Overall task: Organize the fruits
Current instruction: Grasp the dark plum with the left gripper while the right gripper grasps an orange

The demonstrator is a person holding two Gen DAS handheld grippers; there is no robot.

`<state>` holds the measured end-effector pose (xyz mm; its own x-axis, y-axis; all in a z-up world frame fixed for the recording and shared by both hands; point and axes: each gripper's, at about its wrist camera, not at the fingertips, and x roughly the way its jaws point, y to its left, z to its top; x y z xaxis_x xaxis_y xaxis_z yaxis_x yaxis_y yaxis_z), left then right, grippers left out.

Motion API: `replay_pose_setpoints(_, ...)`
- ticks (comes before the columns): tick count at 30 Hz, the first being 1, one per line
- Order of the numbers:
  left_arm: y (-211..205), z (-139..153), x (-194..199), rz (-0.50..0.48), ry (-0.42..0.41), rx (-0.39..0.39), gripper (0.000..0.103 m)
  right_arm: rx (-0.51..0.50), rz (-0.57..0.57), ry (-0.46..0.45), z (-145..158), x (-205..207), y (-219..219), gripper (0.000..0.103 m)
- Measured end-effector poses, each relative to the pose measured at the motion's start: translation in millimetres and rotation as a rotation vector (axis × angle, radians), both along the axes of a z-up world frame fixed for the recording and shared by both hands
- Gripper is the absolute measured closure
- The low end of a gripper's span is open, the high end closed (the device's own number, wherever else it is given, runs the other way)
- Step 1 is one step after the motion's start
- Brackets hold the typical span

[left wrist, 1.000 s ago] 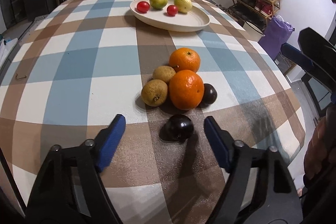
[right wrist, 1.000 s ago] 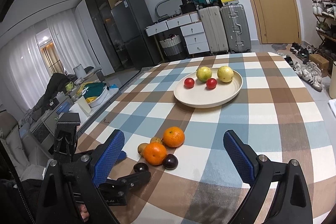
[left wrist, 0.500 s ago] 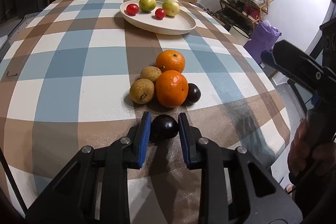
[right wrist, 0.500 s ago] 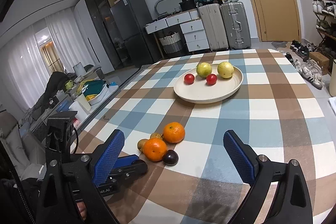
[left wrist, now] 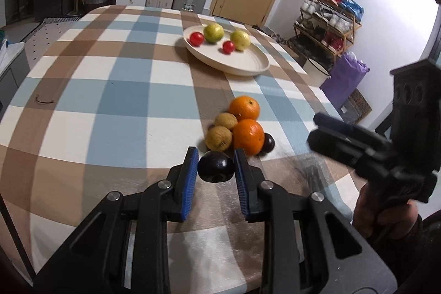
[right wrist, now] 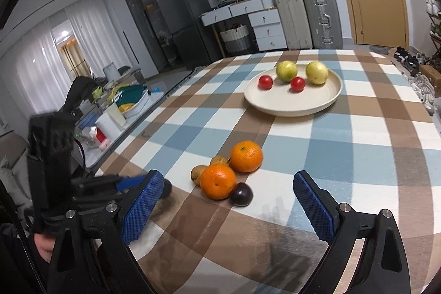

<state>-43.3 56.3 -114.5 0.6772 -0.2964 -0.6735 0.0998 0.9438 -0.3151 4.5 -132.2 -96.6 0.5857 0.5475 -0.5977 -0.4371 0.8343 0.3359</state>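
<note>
The left gripper (left wrist: 215, 166) pinches a dark plum (left wrist: 215, 166) that could slip from its smooth skin, while the right gripper (right wrist: 228, 207) gapes empty at three o'clock.

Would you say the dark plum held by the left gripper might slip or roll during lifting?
The dark plum looks round and glossy, so it probably rolls easily if released. The left gripper grips it near its widest part, so it likely holds, though the smooth skin could slip.
</note>
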Motion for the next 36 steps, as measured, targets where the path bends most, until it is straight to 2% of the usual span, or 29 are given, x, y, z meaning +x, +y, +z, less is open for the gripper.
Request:
replay_pose_setpoints(8,27.4,18.2,-3.7,0.039,-0.045,-0.032,0.079,-0.046,0.035,0.051,-17.0,11.9,22.3,0.006)
replay_pose_setpoints(15,36.3,23.2,-4.6,0.054,-0.054,-0.045,0.079,-0.133,0.093,0.042,-26.2,18.3,44.8,0.007)
replay_pose_setpoints(19,37.8,21.7,-3.6,0.059,-0.049,-0.05,0.079,-0.193,0.108,0.053,-33.7,23.6,56.3,0.015)
replay_pose_setpoints(20,37.6,21.4,-3.0,0.06,-0.049,-0.051,0.079,-0.198,0.109,0.057,-35.2,24.7,57.0,0.02)
replay_pose_setpoints(27,38.2,18.9,1.3,0.058,-0.042,-0.051,0.079,-0.182,0.091,0.082,-42.1,33.2,51.5,0.039)
replay_pose_setpoints(28,37.7,18.8,2.9,0.055,-0.041,-0.051,0.079,-0.174,0.083,0.089,-42.8,35.4,48.6,0.045)
replay_pose_setpoints(36,28.6,21.6,22.5,0.033,-0.037,-0.033,0.079,-0.123,0.116,0.061,-39.5,33.5,44.0,0.053)
